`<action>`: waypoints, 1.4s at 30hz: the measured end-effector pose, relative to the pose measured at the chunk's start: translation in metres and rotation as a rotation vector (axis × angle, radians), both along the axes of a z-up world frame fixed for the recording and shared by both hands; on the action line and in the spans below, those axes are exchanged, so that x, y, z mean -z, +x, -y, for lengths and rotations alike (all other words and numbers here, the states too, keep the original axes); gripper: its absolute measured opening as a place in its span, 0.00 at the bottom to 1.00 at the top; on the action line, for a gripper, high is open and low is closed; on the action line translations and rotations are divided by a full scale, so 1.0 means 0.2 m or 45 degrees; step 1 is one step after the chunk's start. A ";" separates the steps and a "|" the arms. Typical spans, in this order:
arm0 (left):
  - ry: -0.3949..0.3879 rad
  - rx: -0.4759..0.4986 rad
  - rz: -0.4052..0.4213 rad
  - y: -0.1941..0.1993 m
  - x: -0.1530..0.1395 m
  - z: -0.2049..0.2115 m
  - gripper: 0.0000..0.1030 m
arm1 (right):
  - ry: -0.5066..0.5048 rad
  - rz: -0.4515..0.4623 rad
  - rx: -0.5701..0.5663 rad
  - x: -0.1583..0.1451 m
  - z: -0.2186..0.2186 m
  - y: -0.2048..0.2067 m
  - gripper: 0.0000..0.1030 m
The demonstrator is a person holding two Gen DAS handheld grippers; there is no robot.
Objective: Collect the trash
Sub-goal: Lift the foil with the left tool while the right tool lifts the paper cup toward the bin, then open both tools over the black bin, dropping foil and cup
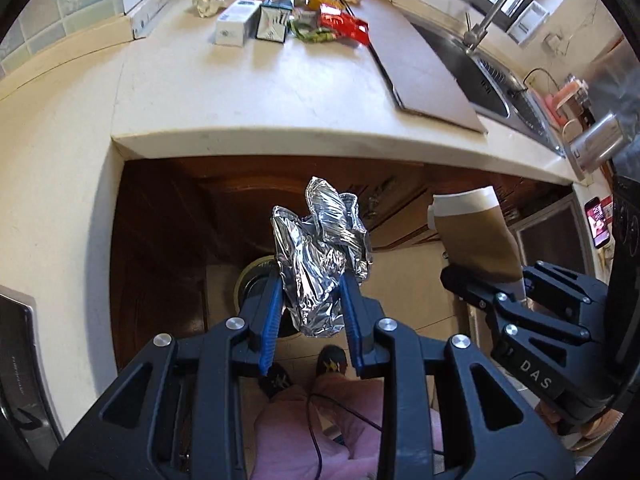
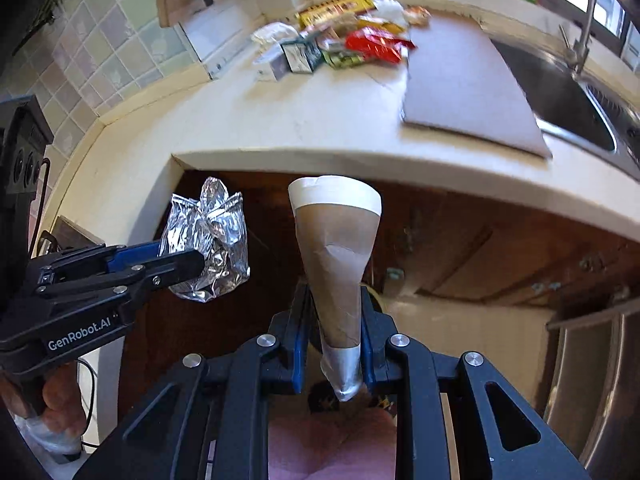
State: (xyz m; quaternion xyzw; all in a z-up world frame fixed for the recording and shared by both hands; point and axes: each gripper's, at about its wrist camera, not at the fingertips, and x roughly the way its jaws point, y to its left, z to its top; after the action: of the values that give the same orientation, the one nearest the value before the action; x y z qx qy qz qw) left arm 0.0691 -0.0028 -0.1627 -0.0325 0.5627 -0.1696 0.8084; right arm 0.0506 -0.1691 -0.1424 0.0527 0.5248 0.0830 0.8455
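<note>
**Foil and paper cone held below the counter edge**

A crumpled wad of foil (image 1: 320, 256), shiny and sharply creased, is clamped between the blue pads (image 1: 272, 312) of the left hand-held gripper (image 1: 310, 292). A smooth brown paper cone (image 2: 340, 264), with a white band at its wide mouth and a silvery tip, is pinched between the fingers of the right hand-held gripper (image 2: 334, 320), wide end pointing away from it. Both pieces are held in the air ahead of a dark wooden cabinet, below the pale counter (image 1: 248, 96).

Beyond both grippers, at the counter's far side, a heap of trash (image 1: 288, 12) is seen: small cartons, a white crumpled paper, red and green glossy wrappers. A flat grey board (image 1: 420, 68) lies beside the heap, next to a steel sink (image 1: 480, 76).

Only in the left wrist view is a round dark opening with a pale rim (image 1: 250, 280) shown, partly hidden behind the foil, along with shoes and pink trousers. Only in the right wrist view are the tiled wall (image 2: 100, 48) and the hand (image 2: 60, 412) gripping the left device visible.
</note>
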 end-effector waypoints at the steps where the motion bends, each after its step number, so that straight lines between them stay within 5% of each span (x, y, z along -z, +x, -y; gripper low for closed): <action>1: 0.012 0.001 -0.008 0.00 0.04 0.02 0.24 | 0.007 -0.020 0.002 0.04 0.02 -0.01 0.20; 6: 0.091 -0.018 -0.058 0.00 0.30 0.12 0.24 | 0.075 -0.168 0.007 0.33 0.07 -0.03 0.20; 18: 0.249 -0.132 -0.215 0.03 1.36 0.17 0.24 | 0.080 -0.354 -0.023 1.39 0.08 0.05 0.22; 22: 0.300 -0.126 -0.237 0.05 1.58 0.15 0.24 | 0.054 -0.385 -0.041 1.65 0.03 0.10 0.23; 31: 0.349 -0.083 -0.259 0.04 1.72 0.09 0.26 | 0.054 -0.450 -0.076 1.94 -0.02 0.17 0.36; 34: 0.347 -0.098 -0.267 0.09 1.70 0.06 0.39 | 0.092 -0.436 -0.072 1.94 -0.02 0.19 0.54; 38: 0.384 -0.116 -0.236 0.10 1.67 0.06 0.58 | 0.083 -0.420 -0.067 1.92 -0.01 0.18 0.58; 42: 0.384 -0.122 -0.217 0.11 1.67 0.07 0.66 | 0.086 -0.411 -0.051 1.92 0.03 0.19 0.63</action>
State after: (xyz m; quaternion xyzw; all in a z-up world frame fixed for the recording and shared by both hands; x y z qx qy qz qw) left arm 0.0914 -0.0177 -0.4958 0.0480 0.6460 -0.0414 0.7607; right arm 0.0888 -0.1761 -0.5257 0.0830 0.6516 0.1081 0.7462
